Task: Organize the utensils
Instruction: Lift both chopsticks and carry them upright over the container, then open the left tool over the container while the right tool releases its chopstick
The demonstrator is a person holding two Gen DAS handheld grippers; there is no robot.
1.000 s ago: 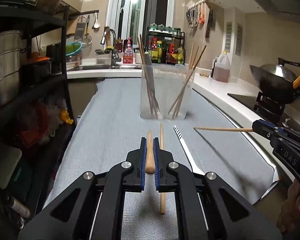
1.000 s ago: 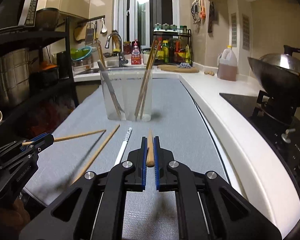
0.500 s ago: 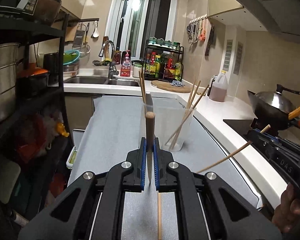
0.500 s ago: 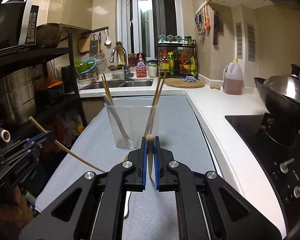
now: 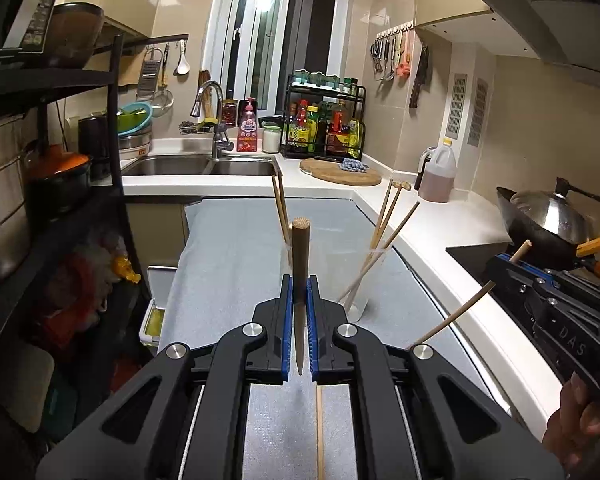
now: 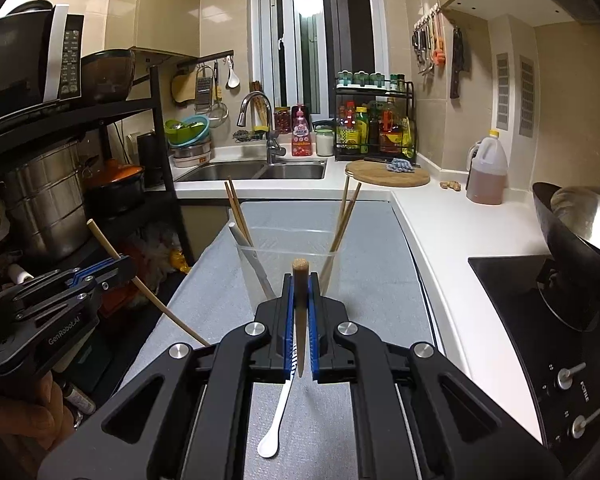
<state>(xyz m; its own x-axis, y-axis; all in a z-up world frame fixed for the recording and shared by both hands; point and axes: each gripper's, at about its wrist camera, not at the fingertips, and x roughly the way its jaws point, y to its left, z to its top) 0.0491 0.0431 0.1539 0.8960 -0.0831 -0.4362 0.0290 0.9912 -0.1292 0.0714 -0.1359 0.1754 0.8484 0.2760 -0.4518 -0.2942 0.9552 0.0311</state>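
Left wrist | wooden chopstick (image 5: pixel 300 264) upright, round butt up, tapered tip down

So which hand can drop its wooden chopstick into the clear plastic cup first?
Probably the right gripper: the clear plastic cup stands straight ahead of its wooden chopstick. For the left gripper, the cup sits slightly off to the right.

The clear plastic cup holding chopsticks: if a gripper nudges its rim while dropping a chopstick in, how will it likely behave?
The clear plastic cup looks thin-walled and light, so it would probably slide on the grey mat. It is tall, and its wooden chopsticks lean outward well above the rim, so a nudge near the top could tip it. The smooth wall may be slippery.
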